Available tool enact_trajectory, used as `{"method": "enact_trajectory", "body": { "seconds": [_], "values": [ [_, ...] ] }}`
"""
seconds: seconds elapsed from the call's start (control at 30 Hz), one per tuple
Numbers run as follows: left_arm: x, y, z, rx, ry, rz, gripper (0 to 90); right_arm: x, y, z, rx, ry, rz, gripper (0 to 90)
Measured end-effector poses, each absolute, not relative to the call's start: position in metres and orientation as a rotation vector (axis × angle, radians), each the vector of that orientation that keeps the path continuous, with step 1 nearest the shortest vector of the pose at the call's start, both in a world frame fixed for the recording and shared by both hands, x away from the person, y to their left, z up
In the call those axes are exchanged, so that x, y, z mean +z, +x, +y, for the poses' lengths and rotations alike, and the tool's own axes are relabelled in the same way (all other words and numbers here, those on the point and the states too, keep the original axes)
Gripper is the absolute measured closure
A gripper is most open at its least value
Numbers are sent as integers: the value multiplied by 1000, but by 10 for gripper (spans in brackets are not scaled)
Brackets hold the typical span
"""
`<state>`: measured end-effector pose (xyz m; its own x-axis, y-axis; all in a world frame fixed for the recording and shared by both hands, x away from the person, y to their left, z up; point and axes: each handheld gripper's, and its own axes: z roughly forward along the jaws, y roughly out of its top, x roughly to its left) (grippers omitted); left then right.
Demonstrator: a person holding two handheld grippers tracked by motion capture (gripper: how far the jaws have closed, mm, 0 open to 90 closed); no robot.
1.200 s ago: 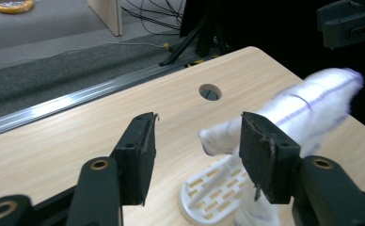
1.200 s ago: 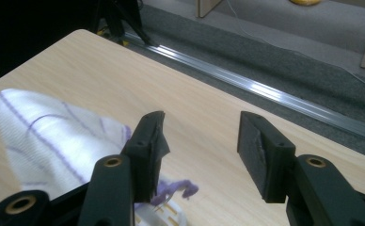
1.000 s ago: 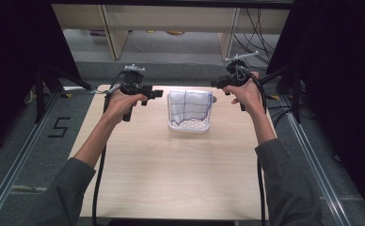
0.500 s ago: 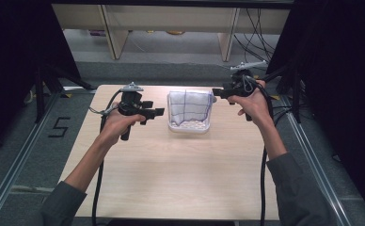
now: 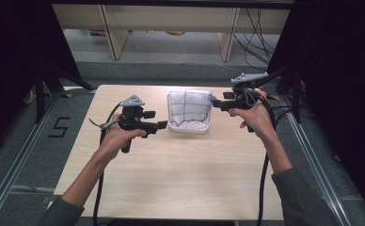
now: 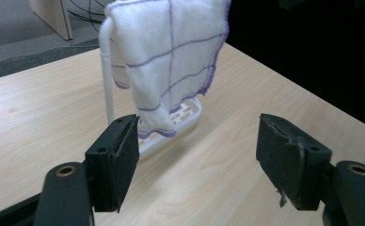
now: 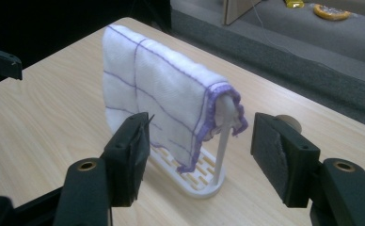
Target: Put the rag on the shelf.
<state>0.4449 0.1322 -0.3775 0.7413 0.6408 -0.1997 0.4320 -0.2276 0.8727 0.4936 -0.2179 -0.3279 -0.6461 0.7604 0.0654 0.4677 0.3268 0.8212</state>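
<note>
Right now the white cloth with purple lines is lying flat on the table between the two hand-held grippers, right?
Not quite. The white cloth with purple lines is not lying flat on the table; it hangs draped over a small white rack, as the right gripper view shows. It does sit between the two hand-held grippers.

High view looks down from above; both gripper views, close, share cloth (image 6: 171, 61) on rack (image 7: 204, 181)

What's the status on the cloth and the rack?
Left hand-held gripper and right hand-held gripper both open, jaws just been opening, nothing between them. Cloth draped over white rack, untouched. Nothing in the way.
</note>
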Motion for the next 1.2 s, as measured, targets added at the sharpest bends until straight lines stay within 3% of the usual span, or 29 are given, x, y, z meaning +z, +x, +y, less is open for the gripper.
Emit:
{"method": "enact_trajectory", "body": {
  "seconds": [1.2],
  "values": [
    [-416,389,133,196,1924,779,277,-375,438,-223,1352,1093,2300,353]
  ]
}}
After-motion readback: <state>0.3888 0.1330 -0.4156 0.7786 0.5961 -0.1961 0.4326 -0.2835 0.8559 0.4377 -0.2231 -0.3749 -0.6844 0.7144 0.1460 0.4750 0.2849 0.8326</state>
